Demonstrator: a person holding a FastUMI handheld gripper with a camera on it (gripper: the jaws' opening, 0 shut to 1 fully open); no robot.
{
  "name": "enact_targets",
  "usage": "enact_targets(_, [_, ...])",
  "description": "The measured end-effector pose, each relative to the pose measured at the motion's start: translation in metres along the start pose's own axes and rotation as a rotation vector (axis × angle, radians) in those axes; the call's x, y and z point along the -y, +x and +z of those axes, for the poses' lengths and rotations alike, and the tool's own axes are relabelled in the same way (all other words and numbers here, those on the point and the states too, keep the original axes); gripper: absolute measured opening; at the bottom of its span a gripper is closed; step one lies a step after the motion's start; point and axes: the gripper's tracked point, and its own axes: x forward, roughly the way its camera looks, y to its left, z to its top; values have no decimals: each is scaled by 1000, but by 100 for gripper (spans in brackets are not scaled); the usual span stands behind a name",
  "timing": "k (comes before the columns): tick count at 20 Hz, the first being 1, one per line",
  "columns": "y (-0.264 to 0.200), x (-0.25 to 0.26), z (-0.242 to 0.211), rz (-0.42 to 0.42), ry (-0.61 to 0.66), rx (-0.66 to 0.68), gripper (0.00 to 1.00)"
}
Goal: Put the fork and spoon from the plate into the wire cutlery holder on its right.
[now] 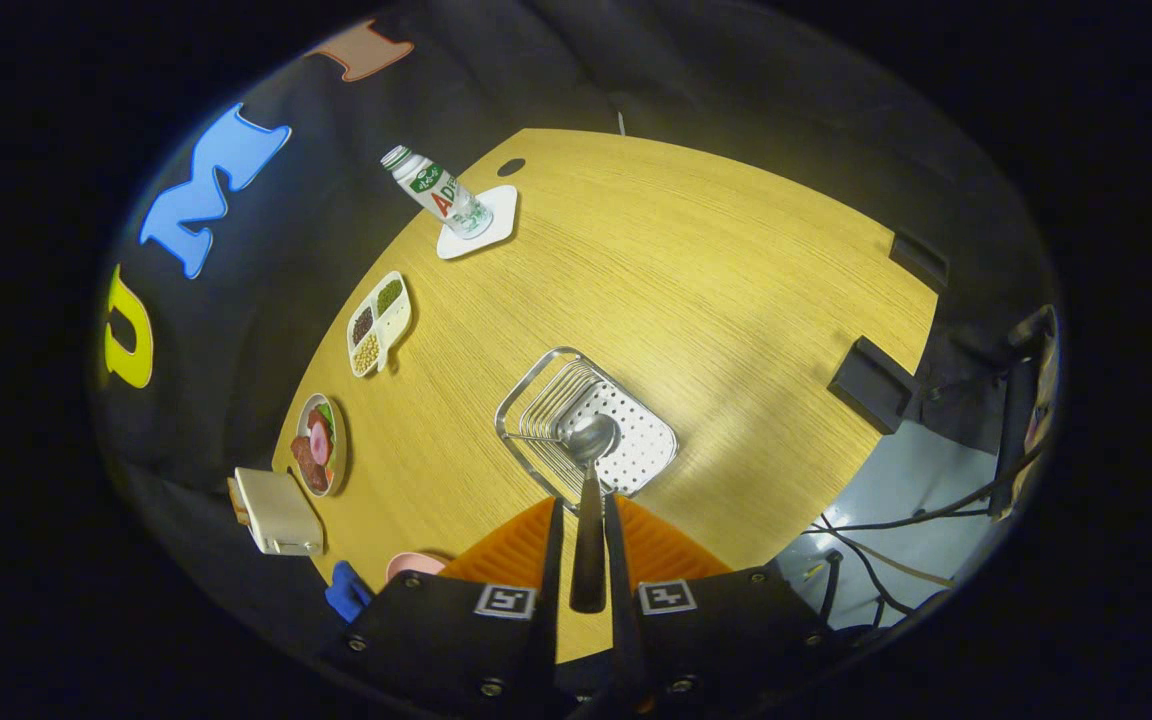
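Observation:
My gripper (586, 512) is shut on the dark handle of a spoon (590, 437), both fingers (550, 540) pressing its sides. The spoon points straight ahead, its shiny bowl hanging over the near side of the wire cutlery holder (636, 462). The holder is a silver wire basket with a white perforated bottom, standing on the wooden table (716, 300) just beyond my fingertips. I cannot tell whether a fork lies among its wires. A pink plate (414, 565) edge peeks out to the left of my fingers.
A bottle (434, 188) stands on a white coaster at the table's far side. Along the left edge sit a divided dish of beans (378, 322), a small plate of food (317, 443) and a white box (278, 512). Black blocks (871, 383) and cables lie at the right.

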Motion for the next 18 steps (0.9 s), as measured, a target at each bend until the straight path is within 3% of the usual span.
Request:
enact_targets(2, [-1,1,3,0,1,15,37])
enact_targets(3, [-3,1,6,-1,-6,27,39])
enact_targets(12, [-25,-20,25,-3,-132,144,39])
enact_targets(18, [-44,-64,30,3,-344,308,39])
